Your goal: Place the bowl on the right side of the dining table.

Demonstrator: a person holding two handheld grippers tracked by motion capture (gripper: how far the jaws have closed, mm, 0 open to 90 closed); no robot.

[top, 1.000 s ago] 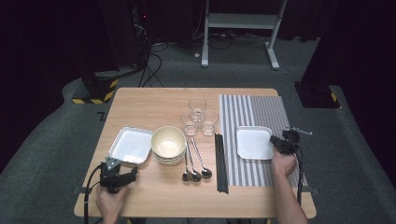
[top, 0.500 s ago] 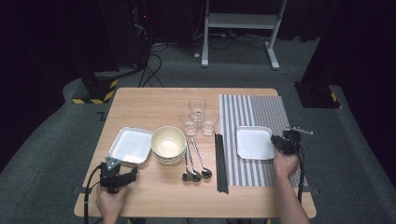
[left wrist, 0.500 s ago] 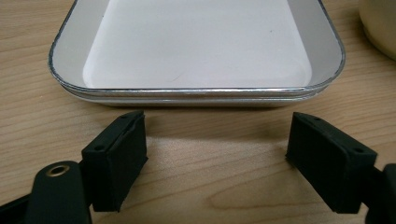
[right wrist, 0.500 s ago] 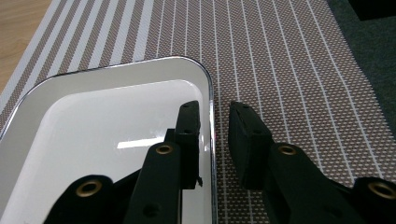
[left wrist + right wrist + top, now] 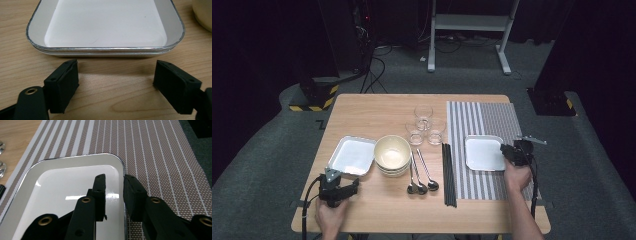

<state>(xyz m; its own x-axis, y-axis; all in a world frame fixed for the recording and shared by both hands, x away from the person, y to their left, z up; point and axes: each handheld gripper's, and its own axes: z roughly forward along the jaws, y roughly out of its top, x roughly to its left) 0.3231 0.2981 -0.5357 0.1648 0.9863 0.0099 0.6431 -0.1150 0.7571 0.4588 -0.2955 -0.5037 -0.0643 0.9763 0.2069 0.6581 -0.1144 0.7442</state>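
Observation:
A white metal-rimmed tray (image 5: 482, 152) lies on the striped placemat (image 5: 482, 120). My right gripper (image 5: 507, 152) sits at its right edge. In the right gripper view the jaws (image 5: 113, 178) straddle the tray's (image 5: 62, 185) right rim with a small gap on each side. They have just been opening and press on nothing. Two more white trays (image 5: 353, 155), stacked, rest on the bare wood at the left. My left gripper (image 5: 348, 186) lies just short of that stack, its jaws (image 5: 115, 75) wide open and low over the table, facing the near rim (image 5: 105, 48).
A stack of cream bowls (image 5: 392, 152) stands beside the left trays. Three spoons (image 5: 419, 175) and black chopsticks (image 5: 448, 175) lie mid-table, and three glasses (image 5: 424, 125) stand behind them. The placemat (image 5: 155, 150) reaches the table's right edge.
The right gripper's jaws have parted slightly at the tray's rim, and the tray stays flat on the placemat. The left hand and gripper have not moved.

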